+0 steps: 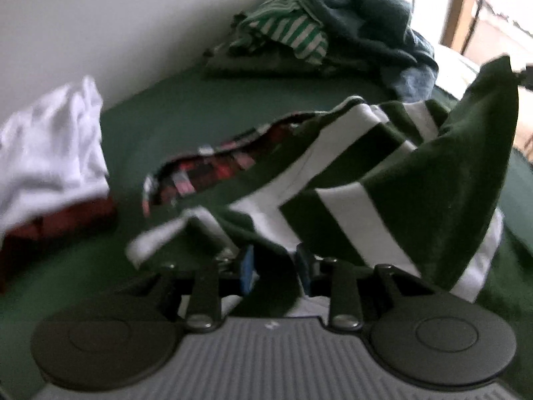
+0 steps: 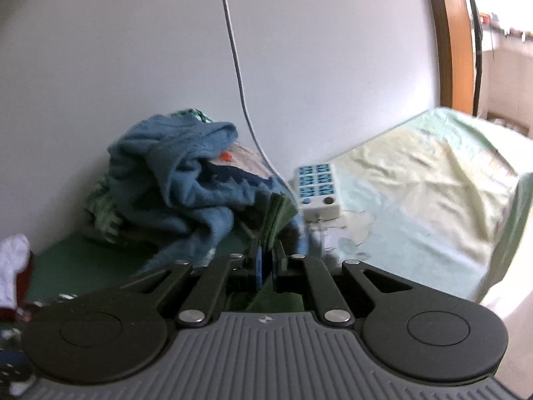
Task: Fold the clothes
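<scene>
Both tongs were clamped on the striped garment; your left gripper pinched dark green cloth between its blue pads at lower centre of the left view, and your right gripper held a bunched green edge at the centre of the right view, jaws nearly together; the garment hung slack between them, low over the green sheet, with one corner drawn up to the upper right of the left view, where the right gripper seemed to hold it; a plaid lining showed at its open side, mid-frame. To do this step well, I judged you needed to draw the two held points apart until the edge ran taut, keep them level, and lower the cloth flat before creasing; the sag and twist would otherwise set a crooked fold. Your left gripper sat low and near level, pointing at the clothes pile at upper centre; your right was raised, aimed at the wall; blur made finer detail uncertain.
</scene>
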Available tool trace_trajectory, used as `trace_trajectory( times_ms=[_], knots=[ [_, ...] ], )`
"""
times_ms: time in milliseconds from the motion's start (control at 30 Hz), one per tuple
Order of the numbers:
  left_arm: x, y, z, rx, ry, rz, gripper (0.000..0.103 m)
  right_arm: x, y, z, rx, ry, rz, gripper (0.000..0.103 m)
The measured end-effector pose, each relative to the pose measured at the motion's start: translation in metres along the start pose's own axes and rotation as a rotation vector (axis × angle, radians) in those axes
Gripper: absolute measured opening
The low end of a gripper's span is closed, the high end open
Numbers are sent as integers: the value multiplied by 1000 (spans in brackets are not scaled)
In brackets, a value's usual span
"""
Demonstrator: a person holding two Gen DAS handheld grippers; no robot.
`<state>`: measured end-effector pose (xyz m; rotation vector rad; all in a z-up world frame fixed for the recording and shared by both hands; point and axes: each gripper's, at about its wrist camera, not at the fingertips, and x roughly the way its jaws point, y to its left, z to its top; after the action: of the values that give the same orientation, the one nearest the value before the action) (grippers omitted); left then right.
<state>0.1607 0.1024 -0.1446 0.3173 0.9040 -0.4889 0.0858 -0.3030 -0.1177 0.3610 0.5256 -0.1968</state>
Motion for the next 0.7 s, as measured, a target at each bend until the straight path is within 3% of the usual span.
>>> trace_trajectory(
  times_ms=[167, 233, 333, 400, 500, 700],
  knots=[
    [6, 12, 7, 16, 8, -38, 36, -7, 2, -1, 60, -31, 47, 6],
    [5, 10, 6, 45, 11, -56, 25, -17, 6, 6, 87, -58, 113, 6],
    [1, 6, 1, 91, 17, -95, 29, -33, 20, 17, 108, -81, 232, 6],
    [-1, 3, -3, 123, 21, -121, 21, -42, 34, 22, 117, -74, 336, 6],
    [0, -6, -10, 181, 8, -95, 24, -55, 55, 26, 149, -52, 499, 6],
    [-7, -5, -14, 145, 0, -121, 16, -83, 103, 22, 213, 21, 872, 6]
  ],
)
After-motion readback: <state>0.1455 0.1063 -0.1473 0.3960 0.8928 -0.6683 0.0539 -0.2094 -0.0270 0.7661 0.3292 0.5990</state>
